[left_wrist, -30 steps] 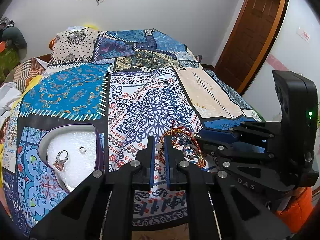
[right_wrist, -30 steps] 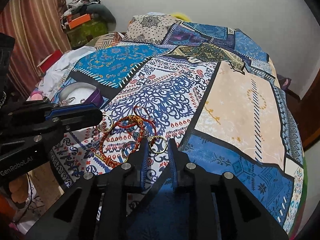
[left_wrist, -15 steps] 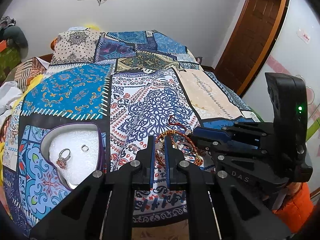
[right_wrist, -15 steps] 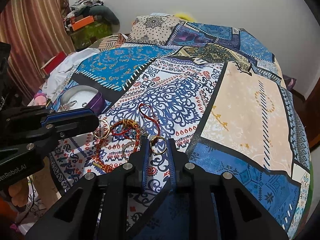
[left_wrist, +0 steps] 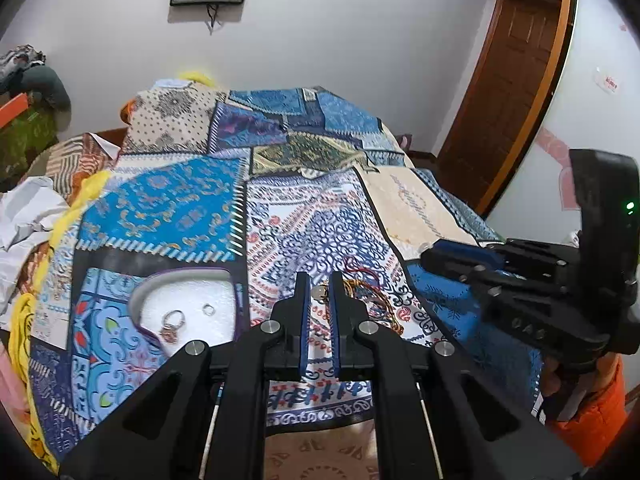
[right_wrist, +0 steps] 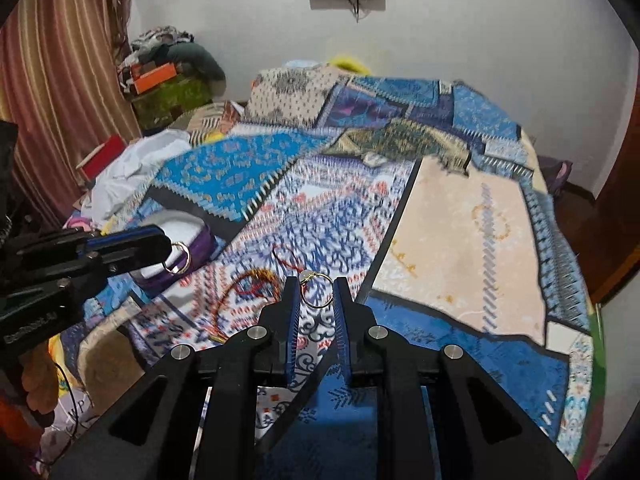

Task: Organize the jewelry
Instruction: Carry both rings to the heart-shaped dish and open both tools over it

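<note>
My left gripper (left_wrist: 319, 288) is shut on a gold hoop earring (left_wrist: 319, 291) and holds it above the patterned bedspread; the hoop hangs from its tip in the right wrist view (right_wrist: 176, 258). My right gripper (right_wrist: 316, 288) is shut on a second gold hoop earring (right_wrist: 316, 290), lifted off the bed. A purple heart-shaped jewelry box (left_wrist: 188, 308) with white foam lies left of my left gripper and holds a stone ring (left_wrist: 172, 322) and a small ring (left_wrist: 207, 310). Red and orange thread bracelets (right_wrist: 248, 284) lie on the bedspread between the grippers.
The bed (left_wrist: 160, 208) fills both views, with its near edge just below the grippers. Crumpled white cloth (left_wrist: 24, 216) lies at the left. A wooden door (left_wrist: 512, 92) stands at the right. Clutter and a striped curtain (right_wrist: 60, 80) are on the far left.
Both grippers have risen from the bracelet pile, each carrying a gold hoop earring. The left gripper has moved toward the purple box. The bracelets stay on the bedspread.
</note>
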Motion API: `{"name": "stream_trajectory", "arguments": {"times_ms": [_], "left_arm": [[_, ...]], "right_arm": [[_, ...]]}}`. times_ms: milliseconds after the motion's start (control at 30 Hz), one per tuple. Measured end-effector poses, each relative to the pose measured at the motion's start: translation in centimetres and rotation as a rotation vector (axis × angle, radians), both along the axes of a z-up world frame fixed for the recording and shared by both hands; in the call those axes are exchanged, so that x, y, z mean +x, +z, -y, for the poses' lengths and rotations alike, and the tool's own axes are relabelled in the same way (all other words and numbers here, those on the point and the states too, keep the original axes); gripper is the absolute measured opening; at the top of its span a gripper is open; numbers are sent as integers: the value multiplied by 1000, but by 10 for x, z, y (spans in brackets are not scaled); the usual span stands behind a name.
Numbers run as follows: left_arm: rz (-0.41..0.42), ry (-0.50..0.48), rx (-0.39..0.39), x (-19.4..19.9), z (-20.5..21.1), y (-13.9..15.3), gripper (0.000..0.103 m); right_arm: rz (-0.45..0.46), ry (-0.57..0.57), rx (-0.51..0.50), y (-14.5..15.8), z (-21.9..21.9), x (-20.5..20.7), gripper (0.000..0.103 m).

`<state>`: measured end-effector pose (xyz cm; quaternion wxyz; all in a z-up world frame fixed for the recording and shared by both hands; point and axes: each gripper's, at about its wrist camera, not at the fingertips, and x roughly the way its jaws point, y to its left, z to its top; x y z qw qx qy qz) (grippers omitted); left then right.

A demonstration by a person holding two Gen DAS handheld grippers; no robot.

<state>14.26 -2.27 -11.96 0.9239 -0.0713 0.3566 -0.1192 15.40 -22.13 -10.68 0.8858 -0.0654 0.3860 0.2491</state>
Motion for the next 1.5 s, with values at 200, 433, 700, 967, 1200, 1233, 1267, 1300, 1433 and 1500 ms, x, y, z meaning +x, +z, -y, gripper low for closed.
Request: {"name": "stream_trajectory", "arguments": {"times_ms": [200,433,700,967,1200,1233,1267,1300,1433,1500], "left_arm": [[45,38,9,-9,-17,16,7],[86,89,23,-21,-39,27,7],[105,149,34,-29,-68,31,7],[74,190,30,-32,-92,17,7],[21,190,9,-20,-102,-7,7],[13,188,7,-17,-103,-12,7],[7,186,6,-14,-104,-15,7],[-1,185,4,-10,-105,-19,7],[-24,180,-5,2,-110,-31,7],[-39,175,-12,10,-112,-38,7]], "right_arm": [[60,3,36,24,-8,-8,15],[110,43,60,43,-29,-17,15],[122,116,93,48,-64,-20,15],[91,188,97,36,-100,-17,15],[36,208,70,15,-120,-7,15],[26,208,66,11,-122,-5,15],[17,209,64,8,-124,-3,15],[6,210,61,5,-125,-1,15],[-35,213,36,-10,-135,9,15],[-53,217,24,-15,-139,12,15]]}}
